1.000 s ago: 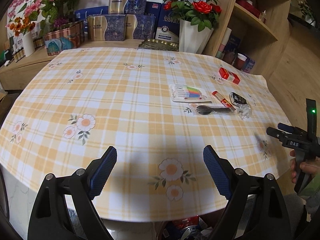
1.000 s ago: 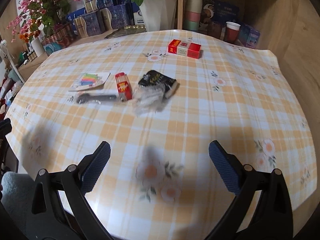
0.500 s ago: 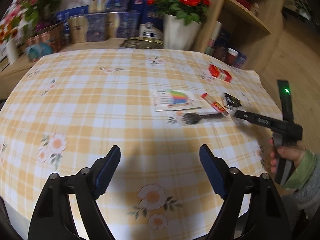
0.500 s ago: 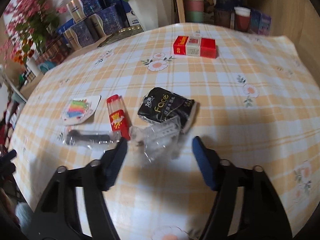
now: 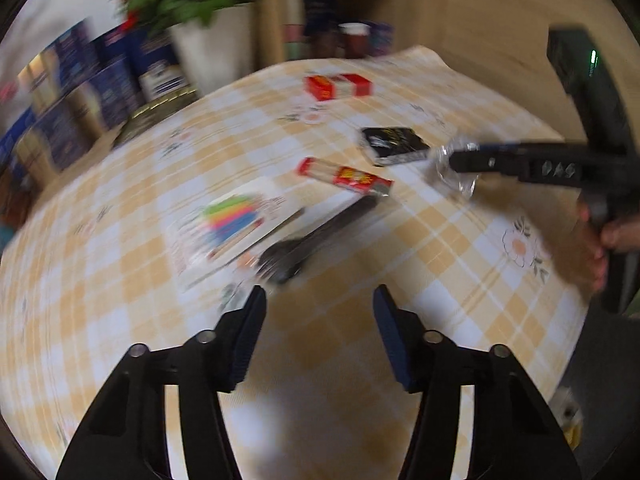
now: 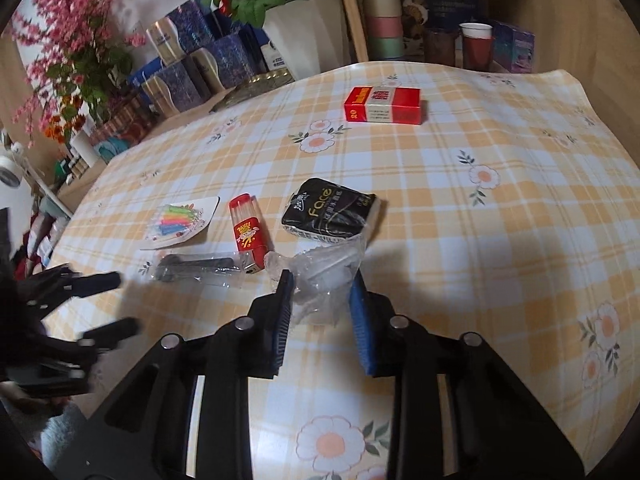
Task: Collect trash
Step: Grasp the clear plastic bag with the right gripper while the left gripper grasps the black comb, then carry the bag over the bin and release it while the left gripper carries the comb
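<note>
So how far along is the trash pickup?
Done: nothing visibly collected. In hand: right tongs have just been closing on the clear wrapper; left tongs, also closing, are empty. Left: wrapped spoon, red tube, candle card, tissue pack, red box.

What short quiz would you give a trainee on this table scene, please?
1. True or false: the red cigarette pack lies apart from the black tissue pack.
2. What sits inside the right gripper? A clear wrapper; B spoon; C cup.
3. Name the thing between the candle card and the black tissue pack.
Key: 1 true. 2 A; the jaws have just been closing on it. 3 the red tube.
</note>
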Available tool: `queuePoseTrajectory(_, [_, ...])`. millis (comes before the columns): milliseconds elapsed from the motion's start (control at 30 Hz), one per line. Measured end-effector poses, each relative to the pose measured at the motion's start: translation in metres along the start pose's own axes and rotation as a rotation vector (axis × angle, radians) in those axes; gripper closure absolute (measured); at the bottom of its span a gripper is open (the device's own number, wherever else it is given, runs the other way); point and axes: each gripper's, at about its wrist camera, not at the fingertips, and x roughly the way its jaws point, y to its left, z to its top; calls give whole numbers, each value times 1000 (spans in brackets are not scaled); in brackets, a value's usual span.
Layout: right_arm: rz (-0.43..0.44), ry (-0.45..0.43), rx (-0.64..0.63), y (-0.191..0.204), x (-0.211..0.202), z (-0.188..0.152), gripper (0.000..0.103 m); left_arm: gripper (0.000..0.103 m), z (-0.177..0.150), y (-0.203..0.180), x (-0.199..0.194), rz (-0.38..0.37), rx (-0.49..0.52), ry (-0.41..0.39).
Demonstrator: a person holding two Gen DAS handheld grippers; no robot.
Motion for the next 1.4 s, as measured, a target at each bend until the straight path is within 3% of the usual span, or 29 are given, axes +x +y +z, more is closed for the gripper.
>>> queuePoseTrajectory(233, [-7, -6, 13, -4, -8, -5, 72, 53, 25, 7, 35, -47, 96, 31])
queuePoseTrajectory(400, [2, -13, 24, -6, -9, -6, 72, 53, 34, 19, 46, -121, 81, 43])
queuePoseTrajectory(533, [10, -8, 30, -7, -8, -7, 72, 55, 39, 20, 52, -127, 102, 52])
queuePoseTrajectory(567, [10, -6, 32, -7, -8, -8, 72, 58, 40, 19, 52, -123, 103, 53])
queuePoseTrajectory(700, [18, -2, 42, -8, -9, -11, 72, 87, 39, 17, 50, -118, 100, 43])
queuePoseTrajectory(800, [21, 0, 41, -6, -13, -15, 72, 93, 34, 13, 45, -112, 111, 42])
queuePoseTrajectory(1000, [37, -9, 49, -2, -27, -23, 72, 93, 16, 13, 17, -144, -22, 25])
queuePoseTrajectory(1233, [51, -15, 12, 13, -47, -40, 72, 93, -19, 13, -37, -173, -280, -34])
queuePoseTrajectory(1400, [71, -7, -9, 25, -62, -56, 72, 93, -40, 1, -76, -176, -344, -72])
